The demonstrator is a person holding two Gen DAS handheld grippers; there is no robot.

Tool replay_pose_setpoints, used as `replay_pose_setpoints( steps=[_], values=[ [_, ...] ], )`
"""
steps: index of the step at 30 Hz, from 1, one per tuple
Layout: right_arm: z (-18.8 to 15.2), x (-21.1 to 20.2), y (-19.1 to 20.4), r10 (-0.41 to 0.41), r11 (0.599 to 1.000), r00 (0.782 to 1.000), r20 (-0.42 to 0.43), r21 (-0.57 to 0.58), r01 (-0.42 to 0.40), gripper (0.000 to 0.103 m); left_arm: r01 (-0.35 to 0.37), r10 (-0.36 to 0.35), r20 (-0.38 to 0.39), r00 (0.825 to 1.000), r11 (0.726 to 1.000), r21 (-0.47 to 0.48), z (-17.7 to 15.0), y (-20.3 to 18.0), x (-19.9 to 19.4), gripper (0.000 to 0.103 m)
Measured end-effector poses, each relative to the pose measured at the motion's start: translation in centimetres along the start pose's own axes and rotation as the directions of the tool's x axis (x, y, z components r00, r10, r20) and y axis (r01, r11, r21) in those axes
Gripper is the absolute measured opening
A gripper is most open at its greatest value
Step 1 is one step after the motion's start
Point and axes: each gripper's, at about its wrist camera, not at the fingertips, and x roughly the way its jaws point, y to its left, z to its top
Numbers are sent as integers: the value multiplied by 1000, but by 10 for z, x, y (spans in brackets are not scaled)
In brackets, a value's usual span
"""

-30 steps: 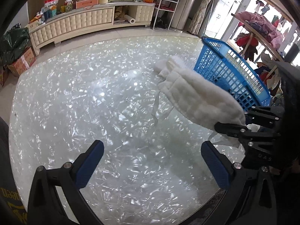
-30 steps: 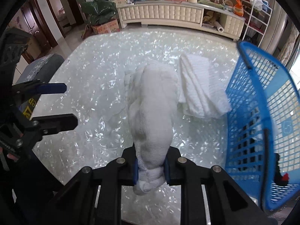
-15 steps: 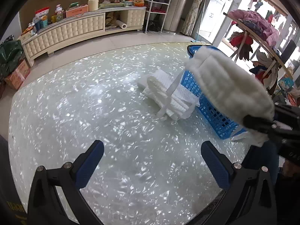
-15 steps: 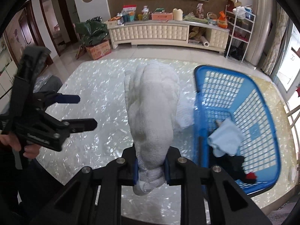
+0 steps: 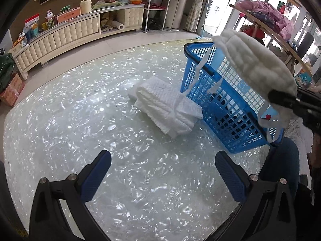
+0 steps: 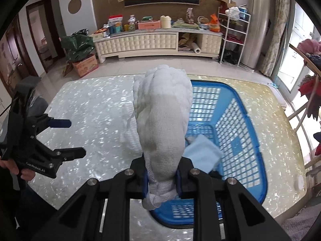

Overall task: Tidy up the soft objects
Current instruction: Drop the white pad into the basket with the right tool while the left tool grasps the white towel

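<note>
My right gripper (image 6: 162, 180) is shut on a white quilted cloth bundle (image 6: 163, 120) and holds it high, over the near edge of the blue basket (image 6: 236, 124). In the left wrist view the bundle (image 5: 254, 62) hangs above the basket (image 5: 226, 100) with loose white straps dangling. A folded white towel (image 5: 166, 108) lies on the table beside the basket's left wall. My left gripper (image 5: 162, 172) is open and empty above the table; it also shows in the right wrist view (image 6: 64, 136).
The pearly glass table (image 5: 80, 120) carries everything. The basket holds a light blue cloth (image 6: 202, 152) and dark items. A cream sideboard (image 6: 140, 42) stands at the back and a clothes rack (image 5: 266, 18) to the right.
My right gripper has lifted the white bundle higher and carried it right, over the basket. The folded towel has come into full view. My left gripper stays open.
</note>
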Motion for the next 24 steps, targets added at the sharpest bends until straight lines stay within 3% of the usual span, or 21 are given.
replay_pose_setpoints(
  steps=[24],
  values=[
    [0,20,-46,-52,995,997,-63,85,57,19,37,-47,-98,994,994,-101,45,19,98,103]
  ],
)
